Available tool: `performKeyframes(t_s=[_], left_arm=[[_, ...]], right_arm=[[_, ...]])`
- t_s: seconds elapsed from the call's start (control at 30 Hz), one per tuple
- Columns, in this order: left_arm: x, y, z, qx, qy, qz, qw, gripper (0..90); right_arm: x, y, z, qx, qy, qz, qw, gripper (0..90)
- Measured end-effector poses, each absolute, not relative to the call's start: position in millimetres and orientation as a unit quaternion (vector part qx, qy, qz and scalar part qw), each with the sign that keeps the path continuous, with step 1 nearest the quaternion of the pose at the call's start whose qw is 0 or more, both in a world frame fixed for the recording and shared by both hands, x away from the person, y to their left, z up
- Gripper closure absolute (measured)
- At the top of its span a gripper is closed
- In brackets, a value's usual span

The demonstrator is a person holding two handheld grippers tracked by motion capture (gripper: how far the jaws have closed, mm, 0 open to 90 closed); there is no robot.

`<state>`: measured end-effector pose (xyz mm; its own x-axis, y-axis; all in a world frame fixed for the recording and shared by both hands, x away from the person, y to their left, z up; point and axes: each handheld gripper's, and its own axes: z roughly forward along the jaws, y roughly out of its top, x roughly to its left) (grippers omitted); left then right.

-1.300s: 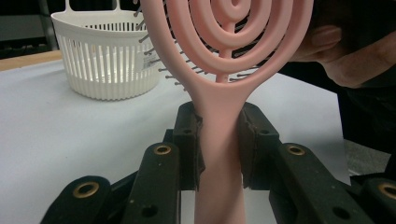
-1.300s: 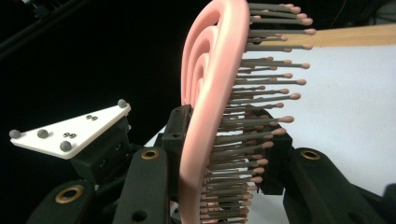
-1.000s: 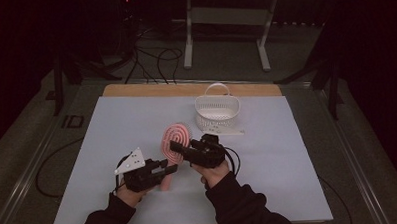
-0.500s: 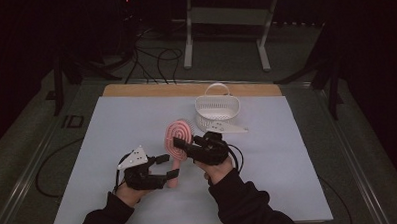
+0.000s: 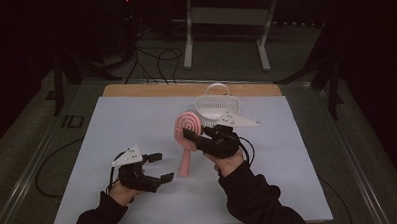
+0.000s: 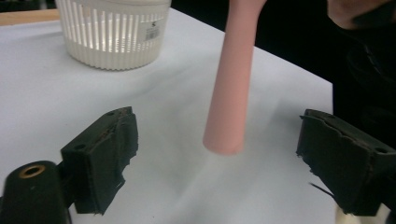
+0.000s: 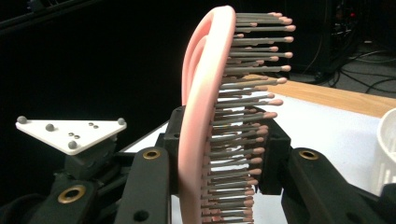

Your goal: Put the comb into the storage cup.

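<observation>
Near the middle of the white table cover (image 5: 112,125), the right gripper (image 5: 195,137) is clamped on the head of a pink plastic hairbrush with grey, pink-tipped bristles (image 5: 188,126). In the right gripper view the brush head (image 7: 205,116) stands upright between the two black jaws, one jaw pressing its smooth back and the other set against the bristle side. In the high view the brush is held nearly upright, its handle slanting down and toward the person, with the handle's end at or just above the cover; whether it touches cannot be told.

The left gripper (image 5: 156,167) sits lower and to the left of the brush, close to the handle's end but apart from it. Its jaws are spread wide and hold nothing. In the left gripper view (image 6: 219,163) the pink handle (image 6: 229,93) comes down between and beyond the two jaws, touching neither of them.

Behind the brush head, toward the far edge of the cover, stands a white slatted plastic basket with a hoop handle (image 5: 216,106), upright; in the left gripper view its ribbed wall (image 6: 114,35) shows at the upper left. A bare wooden strip (image 5: 150,89) runs along the table's far edge.
</observation>
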<state>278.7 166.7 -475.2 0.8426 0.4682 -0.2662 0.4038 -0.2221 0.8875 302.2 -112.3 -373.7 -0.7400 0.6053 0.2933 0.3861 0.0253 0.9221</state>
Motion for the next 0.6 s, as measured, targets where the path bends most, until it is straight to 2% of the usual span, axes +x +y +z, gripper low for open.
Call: performKeyframes(t_s=[0.17,0.6], left_arm=[[276.6,168.7,-475.4,0.792,0.275,0.026,0.544,1.2],[266.4,182.8,-484.5,0.807,0.272,0.048,0.523,0.3]], right_arm=[[303.5,-119.0,-373.0,0.344,0.717,0.598,0.102,64.8],[307.3,-135.4,-371.5,0.325,0.727,0.591,0.13,64.7]])
